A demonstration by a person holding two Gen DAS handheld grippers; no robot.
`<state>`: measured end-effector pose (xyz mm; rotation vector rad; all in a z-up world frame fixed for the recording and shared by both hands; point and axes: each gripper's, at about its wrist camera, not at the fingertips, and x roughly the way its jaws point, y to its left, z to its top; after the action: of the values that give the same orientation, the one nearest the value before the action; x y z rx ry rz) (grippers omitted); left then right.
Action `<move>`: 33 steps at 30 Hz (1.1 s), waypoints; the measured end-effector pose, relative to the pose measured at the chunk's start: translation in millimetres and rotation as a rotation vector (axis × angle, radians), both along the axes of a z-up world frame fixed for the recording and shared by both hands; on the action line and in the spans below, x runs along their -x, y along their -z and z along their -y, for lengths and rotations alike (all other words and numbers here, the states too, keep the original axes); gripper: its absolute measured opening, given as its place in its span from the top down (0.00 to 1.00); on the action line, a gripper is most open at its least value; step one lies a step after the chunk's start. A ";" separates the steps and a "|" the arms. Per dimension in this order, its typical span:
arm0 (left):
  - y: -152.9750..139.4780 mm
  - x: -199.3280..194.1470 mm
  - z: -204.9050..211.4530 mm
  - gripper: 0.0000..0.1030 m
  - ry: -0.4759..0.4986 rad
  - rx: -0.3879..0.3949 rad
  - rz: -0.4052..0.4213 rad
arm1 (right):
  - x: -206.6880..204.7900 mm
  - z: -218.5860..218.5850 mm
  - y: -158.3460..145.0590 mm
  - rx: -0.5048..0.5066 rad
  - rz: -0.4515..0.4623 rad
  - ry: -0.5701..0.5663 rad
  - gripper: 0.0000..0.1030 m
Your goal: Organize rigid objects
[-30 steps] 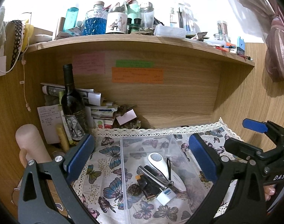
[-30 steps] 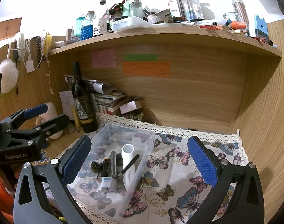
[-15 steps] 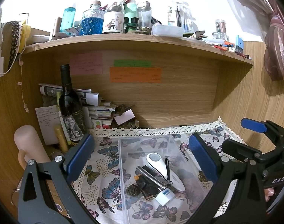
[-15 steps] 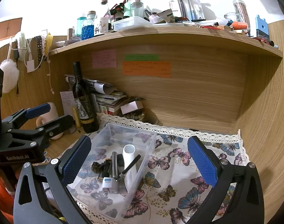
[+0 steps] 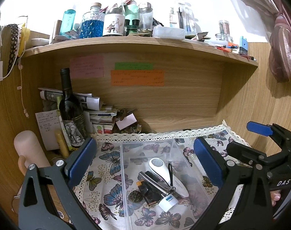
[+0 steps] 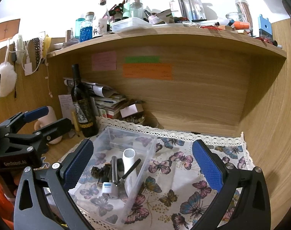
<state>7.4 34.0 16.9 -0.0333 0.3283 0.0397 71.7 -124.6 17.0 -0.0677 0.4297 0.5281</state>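
Observation:
A clear plastic box [image 5: 124, 174] [image 6: 149, 149] sits on a butterfly-print cloth [image 5: 107, 172] [image 6: 183, 182]. Inside lie a white handheld device [image 5: 164, 174] [image 6: 129, 164], a metal tube [image 5: 153, 181] [image 6: 114, 168], a small white and blue box [image 5: 168, 201] [image 6: 109, 189], dark blocks [image 5: 145, 191] and a pine cone [image 5: 134, 196] [image 6: 95, 171]. My left gripper [image 5: 145, 163] hovers open above the box, nothing between its blue pads. My right gripper [image 6: 143, 164] is open too, over the box's right wall and the cloth. Each gripper shows at the edge of the other's view.
A dark wine bottle [image 5: 69, 109] [image 6: 83, 105], stacked papers [image 5: 99, 115] and a pink bottle [image 5: 28, 153] crowd the back left. A wooden shelf [image 5: 145, 42] loaded with bottles overhangs the alcove. Wooden walls close the back and right. Bare cloth lies right of the box.
Both views have shifted only slightly; the grippers drifted a little while staying open. The box and its contents have not moved.

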 end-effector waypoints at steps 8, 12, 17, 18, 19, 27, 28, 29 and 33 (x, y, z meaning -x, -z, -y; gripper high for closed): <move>0.2 -0.6 1.1 0.00 0.004 -0.001 0.000 | 0.7 -0.4 -0.2 -0.004 0.000 0.016 0.00; 0.4 -1.5 1.1 0.00 0.005 0.000 -0.002 | 1.0 -1.0 -0.4 -0.005 0.001 0.023 0.00; 1.0 -1.9 1.2 0.00 -0.008 -0.007 0.003 | 0.9 -0.9 -0.5 -0.006 0.000 0.026 0.00; 1.6 -2.5 1.7 0.00 -0.011 -0.012 0.002 | 1.1 -1.0 -0.6 -0.007 0.000 0.028 0.00; 2.3 -3.2 2.0 0.00 -0.009 -0.013 -0.001 | 1.3 -0.8 -0.6 -0.007 0.000 0.029 0.00; 6.6 -8.0 1.9 0.00 0.018 -0.006 -0.022 | -0.3 -1.3 0.4 -0.004 -0.005 0.046 0.00; 7.0 -8.4 2.0 0.00 0.018 -0.005 -0.022 | -0.9 -1.3 0.7 -0.003 -0.007 0.048 0.00; 7.1 -8.4 2.0 0.00 0.012 -0.007 -0.020 | -0.8 -1.7 1.1 -0.003 -0.010 0.050 0.00; 8.7 -9.3 1.7 0.00 0.016 -0.004 -0.021 | -1.3 -2.8 1.5 -0.003 -0.013 0.056 0.00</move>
<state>16.7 32.3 8.3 -0.0265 0.3498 0.0252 73.0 -121.7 15.5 -0.0491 0.4427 0.4740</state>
